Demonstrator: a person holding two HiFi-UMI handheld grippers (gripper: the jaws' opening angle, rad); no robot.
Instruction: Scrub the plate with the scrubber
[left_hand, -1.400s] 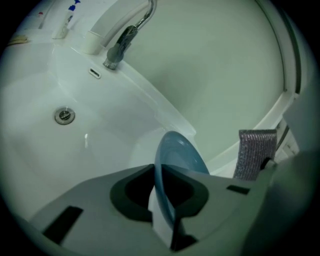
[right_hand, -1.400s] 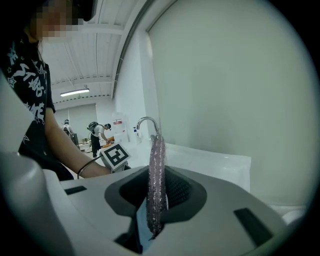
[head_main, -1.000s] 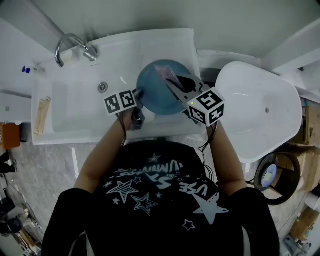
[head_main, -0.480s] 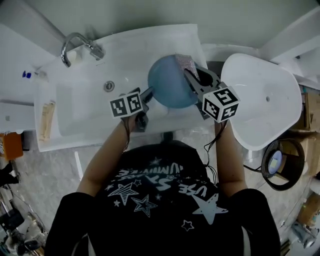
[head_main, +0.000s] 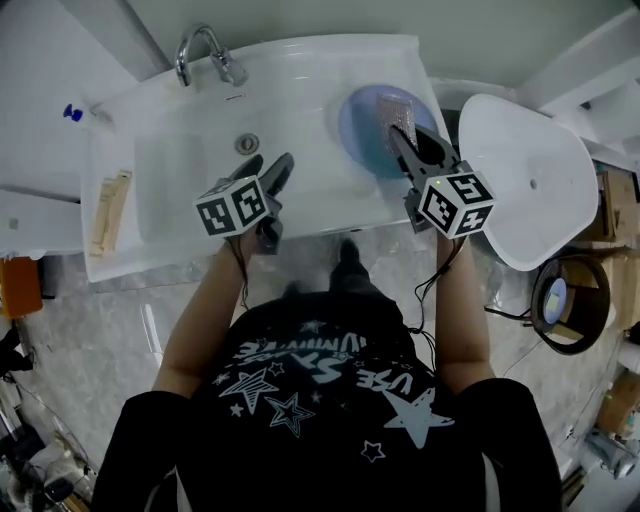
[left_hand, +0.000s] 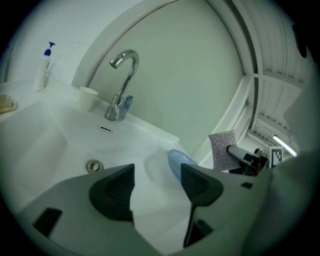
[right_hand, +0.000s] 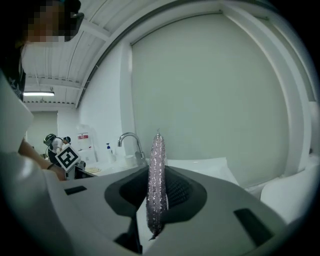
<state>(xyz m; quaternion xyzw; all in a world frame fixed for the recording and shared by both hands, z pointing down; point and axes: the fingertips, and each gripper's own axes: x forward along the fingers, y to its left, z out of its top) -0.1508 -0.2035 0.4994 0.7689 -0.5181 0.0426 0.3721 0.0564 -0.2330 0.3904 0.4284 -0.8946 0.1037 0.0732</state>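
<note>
Forearms are reaching over the sink (head_main: 170, 190); left gripper (head_main: 266, 170), jaws just opening, is empty; right gripper (head_main: 416, 142) is pinching the scrubber (head_main: 397, 112). Its own view is missing the plate (head_main: 362, 140).

On black T-shirt with white stars (head_main: 300, 440), upside-down white lettering, only partly legible: roughly "UNIVE" and "USE". On white wall notice with red band (right_hand: 83, 136), print too small to read.

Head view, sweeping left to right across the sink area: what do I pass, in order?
Blue-topped pump bottle → beige pad on the sink's left ledge → faucet → blue plate → white tub.
</note>
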